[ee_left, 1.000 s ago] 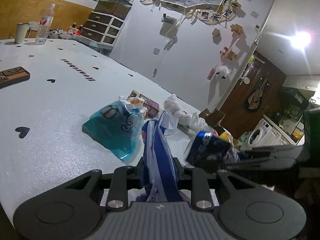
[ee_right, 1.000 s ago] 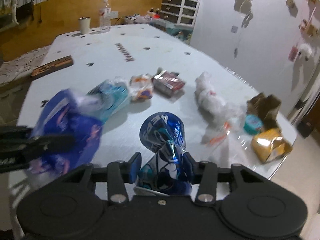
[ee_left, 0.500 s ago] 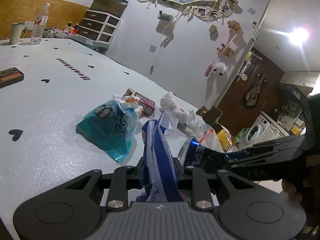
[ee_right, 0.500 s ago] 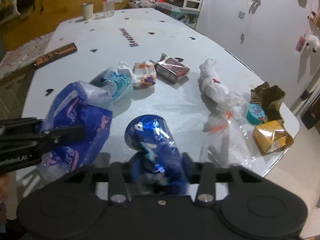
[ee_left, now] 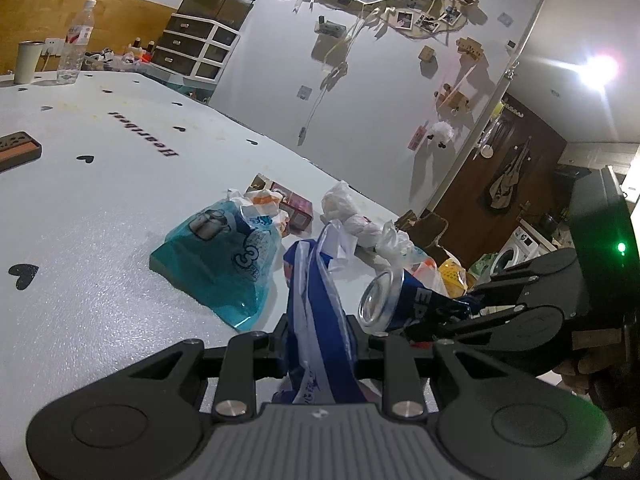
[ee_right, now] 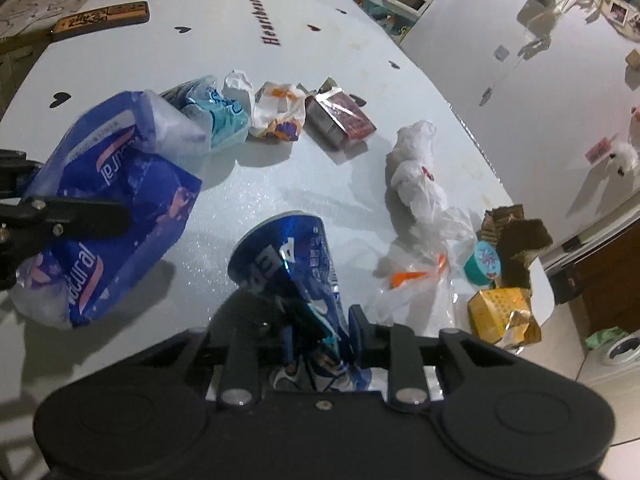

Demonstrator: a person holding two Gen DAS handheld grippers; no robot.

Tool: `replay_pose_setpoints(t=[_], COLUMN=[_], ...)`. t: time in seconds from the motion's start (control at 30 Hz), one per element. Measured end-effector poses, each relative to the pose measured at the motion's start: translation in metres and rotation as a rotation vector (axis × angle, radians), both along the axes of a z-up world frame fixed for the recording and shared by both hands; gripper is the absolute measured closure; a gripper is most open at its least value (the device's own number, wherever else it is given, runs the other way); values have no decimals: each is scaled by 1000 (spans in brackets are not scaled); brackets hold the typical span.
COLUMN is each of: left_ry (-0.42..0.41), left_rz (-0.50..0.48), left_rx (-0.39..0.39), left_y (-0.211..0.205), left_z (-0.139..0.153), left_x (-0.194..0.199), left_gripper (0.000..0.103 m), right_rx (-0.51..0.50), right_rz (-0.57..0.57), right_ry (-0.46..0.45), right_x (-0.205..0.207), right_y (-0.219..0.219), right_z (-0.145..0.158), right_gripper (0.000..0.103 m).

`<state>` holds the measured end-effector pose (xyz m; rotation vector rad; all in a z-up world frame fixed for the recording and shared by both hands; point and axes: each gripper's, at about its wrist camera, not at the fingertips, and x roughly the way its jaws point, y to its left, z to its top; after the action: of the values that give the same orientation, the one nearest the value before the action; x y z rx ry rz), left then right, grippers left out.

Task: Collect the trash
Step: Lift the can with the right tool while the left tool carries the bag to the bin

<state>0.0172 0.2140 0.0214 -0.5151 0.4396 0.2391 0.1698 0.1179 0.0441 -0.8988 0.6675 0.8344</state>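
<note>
1. Two grippers are loaded at this inspection. My left gripper (ee_left: 318, 344) is clamped on the edge of a blue-and-white plastic bag (ee_right: 108, 216), held above the white bench (ee_left: 80, 208). My right gripper (ee_right: 320, 336) is clamped on the crushed lower end of a blue drink can (ee_right: 288, 264); its jaws have just been closing, with the can between them.

2. Step in hand, by my judgement: carrying the can across to the bag so it can go inside. Seen from the left wrist, the can's open top (ee_left: 378, 294) sits just beside the bag's upper edge, to its right, not yet in it.

3. Next move calls for a bag mouth spread wide enough to take the can, the can tipped over that mouth, then the right jaws let go. Whether the mouth is open enough now I cannot tell; the bag hangs folded between my left pads.

4. Outstanding trash on the bench: a teal pouch (ee_left: 224, 256), an orange-print wrapper (ee_right: 278, 114), a dark red box (ee_right: 340, 120), knotted white plastic (ee_right: 416, 172), a clear bag (ee_right: 424, 280), a teal lid (ee_right: 482, 268), brown cardboard (ee_right: 516, 236) and a yellow box (ee_right: 500, 312) near the far edge.
</note>
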Motion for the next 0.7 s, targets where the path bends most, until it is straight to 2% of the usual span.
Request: replay_pose_setpoints(t=[0.17, 0.33, 0.7], left_ry=[4, 9, 9], left_rz=[2, 16, 13], left_rx=[25, 76, 194], left_y=[-2, -9, -45], left_z=[4, 13, 35], left_x=[2, 0, -6], left_gripper=[76, 76, 76], right_rx=[69, 191, 423], right_rz=[-2, -24, -95], right_ry=[13, 22, 22], right_x=[-4, -9, -24], right_y=[-4, -18, -80], right_z=[3, 17, 40], right_gripper=[77, 77, 77])
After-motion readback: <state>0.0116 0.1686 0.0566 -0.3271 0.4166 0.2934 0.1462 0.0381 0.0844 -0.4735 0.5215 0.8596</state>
